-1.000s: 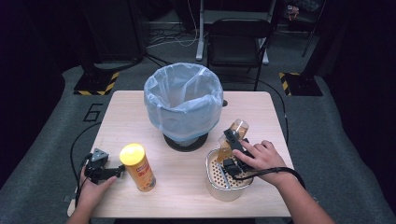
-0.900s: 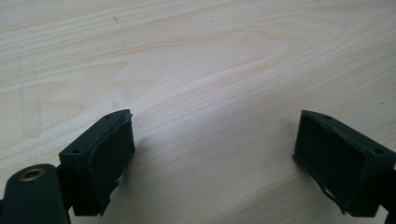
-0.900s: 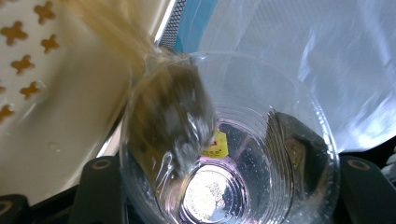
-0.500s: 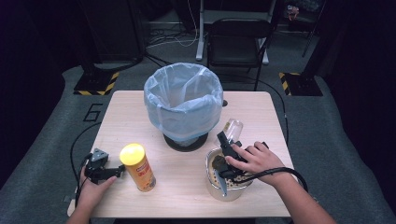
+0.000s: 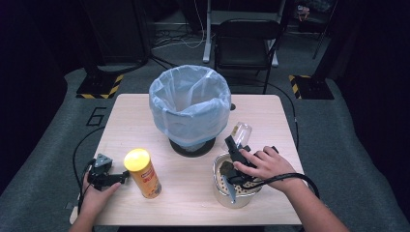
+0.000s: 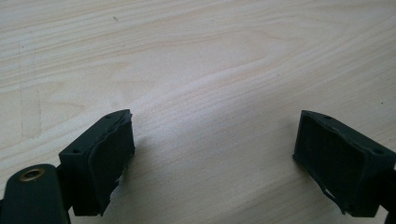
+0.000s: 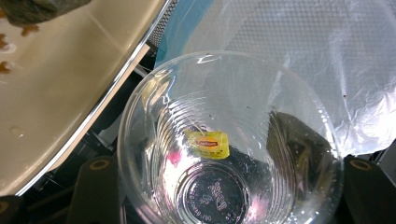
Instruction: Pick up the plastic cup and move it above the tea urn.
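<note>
Your right gripper (image 5: 235, 145) is clamped on the clear plastic cup (image 7: 229, 140), yellow tea tag (image 7: 208, 143) inside, metal pot (image 5: 232, 195) just beside it. Left gripper (image 6: 212, 158) wide open w/ nothing between jaws, over bare table (image 6: 210, 60).

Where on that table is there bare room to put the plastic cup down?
Bare wood lies between the yellow can and the metal pot, and along the far left edge of the table beside the lined bin. It is crowded where cup, pot and bin meet.

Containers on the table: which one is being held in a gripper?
The clear plastic cup, clamped in the right gripper between the bin and the metal pot. The yellow-lidded can stands free beside the open left gripper.
</note>
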`<state>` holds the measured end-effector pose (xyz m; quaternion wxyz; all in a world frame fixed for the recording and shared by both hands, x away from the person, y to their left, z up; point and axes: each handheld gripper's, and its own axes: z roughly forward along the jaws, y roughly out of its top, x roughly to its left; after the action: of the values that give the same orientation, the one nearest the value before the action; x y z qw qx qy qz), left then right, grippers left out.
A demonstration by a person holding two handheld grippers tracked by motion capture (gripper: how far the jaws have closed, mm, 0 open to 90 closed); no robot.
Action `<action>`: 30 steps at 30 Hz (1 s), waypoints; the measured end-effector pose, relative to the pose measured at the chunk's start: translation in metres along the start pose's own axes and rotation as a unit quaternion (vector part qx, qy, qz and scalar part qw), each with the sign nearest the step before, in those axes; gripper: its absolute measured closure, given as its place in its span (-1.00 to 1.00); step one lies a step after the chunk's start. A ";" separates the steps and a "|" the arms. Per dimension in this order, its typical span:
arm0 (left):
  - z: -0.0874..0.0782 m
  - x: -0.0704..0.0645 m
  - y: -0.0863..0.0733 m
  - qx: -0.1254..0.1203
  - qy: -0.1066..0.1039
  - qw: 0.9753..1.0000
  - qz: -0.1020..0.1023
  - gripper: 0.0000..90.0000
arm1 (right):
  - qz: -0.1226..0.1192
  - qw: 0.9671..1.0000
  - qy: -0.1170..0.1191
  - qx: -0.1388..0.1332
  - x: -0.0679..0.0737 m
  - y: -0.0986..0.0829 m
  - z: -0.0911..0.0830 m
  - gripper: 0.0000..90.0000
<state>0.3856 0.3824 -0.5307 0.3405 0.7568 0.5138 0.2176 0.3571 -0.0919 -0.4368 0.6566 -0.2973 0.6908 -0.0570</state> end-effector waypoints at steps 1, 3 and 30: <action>0.000 0.000 0.000 0.000 0.000 1.000 0.000 -0.73 | -0.046 0.999 0.012 0.005 -0.005 -0.002 0.000 -0.19; 0.000 0.000 0.000 0.000 0.000 1.000 0.000 -0.73 | -0.042 0.999 0.009 0.004 -0.005 -0.001 0.000 -0.19; 0.000 0.000 0.000 0.000 0.000 1.000 0.000 -0.73 | -0.055 0.998 0.007 0.004 -0.009 0.001 -0.004 -0.20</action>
<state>0.3856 0.3824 -0.5307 0.3404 0.7569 0.5137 0.2177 0.3531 -0.0882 -0.4289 0.6485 -0.3320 0.6780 -0.0976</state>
